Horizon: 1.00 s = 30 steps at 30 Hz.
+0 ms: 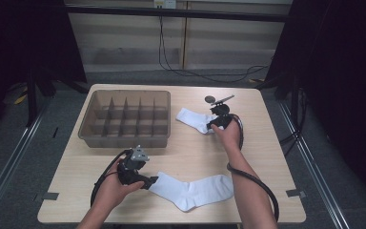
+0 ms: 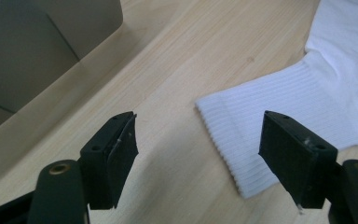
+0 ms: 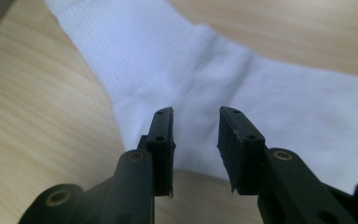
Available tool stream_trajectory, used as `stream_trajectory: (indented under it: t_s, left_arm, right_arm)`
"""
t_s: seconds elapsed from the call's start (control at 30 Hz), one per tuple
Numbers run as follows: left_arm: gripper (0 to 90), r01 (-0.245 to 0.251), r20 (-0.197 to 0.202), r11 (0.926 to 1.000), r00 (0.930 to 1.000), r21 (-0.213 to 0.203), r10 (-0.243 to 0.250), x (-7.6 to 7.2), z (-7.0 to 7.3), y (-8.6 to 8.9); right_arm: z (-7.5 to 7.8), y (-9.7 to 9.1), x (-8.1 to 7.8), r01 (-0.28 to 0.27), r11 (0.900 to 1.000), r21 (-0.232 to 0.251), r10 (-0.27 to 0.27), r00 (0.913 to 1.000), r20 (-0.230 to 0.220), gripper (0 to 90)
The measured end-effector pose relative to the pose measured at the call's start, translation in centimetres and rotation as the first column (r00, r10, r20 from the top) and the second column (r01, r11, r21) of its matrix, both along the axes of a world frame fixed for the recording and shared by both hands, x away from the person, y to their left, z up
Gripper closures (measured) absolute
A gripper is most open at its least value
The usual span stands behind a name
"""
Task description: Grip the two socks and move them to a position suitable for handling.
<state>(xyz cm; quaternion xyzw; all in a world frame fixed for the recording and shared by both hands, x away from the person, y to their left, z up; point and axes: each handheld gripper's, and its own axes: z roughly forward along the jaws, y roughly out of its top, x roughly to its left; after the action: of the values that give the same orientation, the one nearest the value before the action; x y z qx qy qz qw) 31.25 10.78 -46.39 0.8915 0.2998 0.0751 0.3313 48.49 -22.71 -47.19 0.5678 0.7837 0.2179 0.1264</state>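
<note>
Left gripper [image 1: 150, 182] at table's [image 1: 190, 150] 7 o'clock, jaws wide apart, nothing between pads; ribbed cuff of near white sock [image 1: 193, 191] just beyond tips, at 6 o'clock of table. Right gripper [image 1: 211, 125] at 1 o'clock, jaws parted, narrow gap, poised over far white sock [image 1: 193, 119], not clamping. Divided brown tray [image 1: 126, 138] at 10 o'clock, well apart from both socks.

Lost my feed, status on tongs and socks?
Left tongs open at near sock cuff. Right tongs open over far sock. Nothing in the way.
</note>
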Motion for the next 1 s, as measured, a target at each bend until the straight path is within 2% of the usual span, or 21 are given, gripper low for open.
stream_trajectory:
  t_s: [0.03,0.13,0.17,0.33,0.4,0.47,0.53,0.57,0.6,0.67,0.7,0.73,0.77,0.8,0.83,0.93,1.0]
  left_arm:
    - [27.4,0.003,-0.002,1.0000,1.0000,-0.002,-0.003,0.0,0.0,0.0]
    - [27.4,0.008,-0.003,1.0000,1.0000,-0.002,-0.008,-0.1,0.0,0.0]
    - [27.4,0.005,-0.003,1.0000,1.0000,-0.005,-0.005,-0.3,0.1,0.0]
    - [27.4,0.007,0.003,1.0000,1.0000,0.001,-0.007,-0.1,-0.1,0.1]
    - [27.4,0.000,0.003,1.0000,1.0000,-0.007,0.000,-0.1,-0.1,0.2]
    - [27.4,0.001,0.002,1.0000,1.0000,0.003,-0.001,-0.1,-0.1,0.2]
    - [27.4,0.007,0.003,1.0000,1.0000,0.004,-0.007,-0.1,-0.2,0.0]
    - [27.4,0.007,0.003,1.0000,1.0000,0.004,-0.007,-0.1,-0.2,0.0]
    - [27.4,0.014,-0.002,0.9998,0.9999,0.016,-0.014,-0.2,-0.3,-0.3]
    - [27.4,0.013,-0.001,0.9998,0.9999,0.016,-0.013,-0.3,-0.4,-0.6]
    - [27.4,0.017,-0.003,0.9997,0.9999,0.015,-0.017,-0.3,-0.4,-0.7]
    - [27.4,0.018,0.001,0.9996,0.9998,0.020,-0.018,-0.3,-0.4,-0.7]
    - [27.4,0.017,-0.005,0.9997,0.9999,0.020,-0.016,-0.3,-0.5,-0.8]
    - [27.4,0.016,-0.007,0.9996,0.9998,0.021,-0.016,-0.3,-0.5,-0.8]
    - [27.4,0.019,-0.005,0.9995,0.9998,0.027,-0.019,-0.3,-0.6,-0.8]
    - [27.4,0.020,-0.005,0.9993,0.9998,0.030,-0.020,-0.2,-0.6,-0.8]
    - [27.4,0.013,-0.010,0.9996,0.9999,0.025,-0.013,-0.1,-0.8,-0.7]
  right_arm:
    - [-0.4,0.2,0.1,-0.011,0.9998,-0.017,0.011,0.9999,0.001,67.9]
    - [-0.8,0.5,0.0,-0.007,0.9999,-0.009,0.008,0.9998,0.020,71.9]
    - [-0.9,0.7,0.1,-0.019,0.9998,-0.007,0.019,0.9996,0.021,88.3]
    - [-0.5,1.1,-0.3,-0.050,0.9983,-0.029,0.049,0.9986,-0.019,89.1]
    - [0.2,1.1,-1.4,-0.079,0.9969,-0.001,0.079,0.9964,-0.033,89.1]
    - [0.7,0.9,-2.8,-0.119,0.9928,-0.009,0.119,0.9925,-0.026,89.1]
    - [1.0,0.5,-4.5,-0.139,0.9899,0.030,0.140,0.9897,-0.031,89.1]
    - [1.0,0.3,-5.3,-0.155,0.9878,0.020,0.155,0.9874,-0.031,89.0]
    - [1.2,0.0,-6.2,-0.166,0.9860,0.009,0.166,0.9855,-0.034,89.0]
    - [1.2,-0.6,-7.6,-0.174,0.9839,0.039,0.176,0.9826,-0.058,87.4]
    - [1.3,-1.0,-8.2,-0.165,0.9854,0.041,0.168,0.9832,-0.073,81.2]
    - [1.5,-1.2,-8.5,-0.141,0.9895,0.032,0.142,0.9883,-0.054,75.2]
    - [1.9,-1.3,-8.7,-0.150,0.9883,0.025,0.151,0.9883,-0.022,70.2]
    - [2.3,-1.3,-8.7,-0.158,0.9873,0.017,0.158,0.9874,0.007,65.4]
    - [2.6,-1.1,-8.6,-0.163,0.9865,0.013,0.163,0.9862,0.028,65.7]
    - [2.7,0.1,-7.7,-0.192,0.9809,0.029,0.191,0.9804,0.049,65.7]
    - [2.0,1.2,-6.9,-0.221,0.9742,0.048,0.218,0.9746,0.050,65.3]
